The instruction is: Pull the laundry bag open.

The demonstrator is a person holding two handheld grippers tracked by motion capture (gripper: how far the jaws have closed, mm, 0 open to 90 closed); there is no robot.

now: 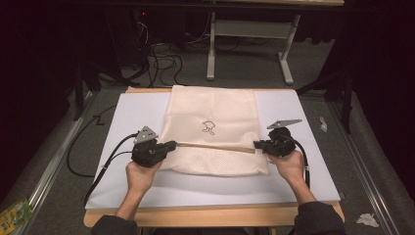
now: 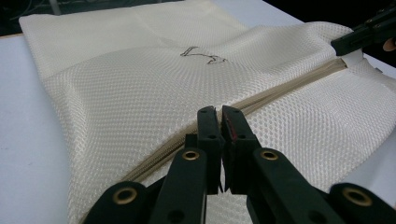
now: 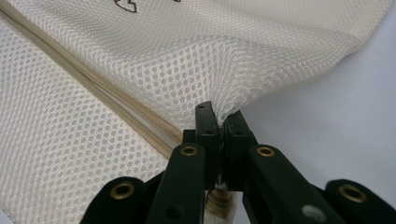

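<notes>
A cream mesh bag (image 1: 213, 110) with a small dark outline print (image 1: 210, 128) lies flat on a white board (image 1: 132, 117). Its tan zipper (image 1: 215, 146) runs across between my two grippers. My left gripper (image 1: 171, 145) is at the zipper's left end. In the left gripper view its jaws (image 2: 219, 114) are shut right on the zipper line (image 2: 289, 86), and whatever is pinched is hidden. My right gripper (image 1: 257, 144) is shut on the bag's right edge at the zipper's end. There the mesh (image 3: 224, 70) bunches up into the jaws (image 3: 219, 114). The right gripper (image 2: 355, 39) also appears far off.
The board rests on a wooden table (image 1: 210, 213). Beyond it stand a white table frame (image 1: 254, 29) and loose cables (image 1: 161, 58) on the floor. A green packet (image 1: 12, 215) lies on the floor at left, and crumpled paper (image 1: 367, 219) at right.
</notes>
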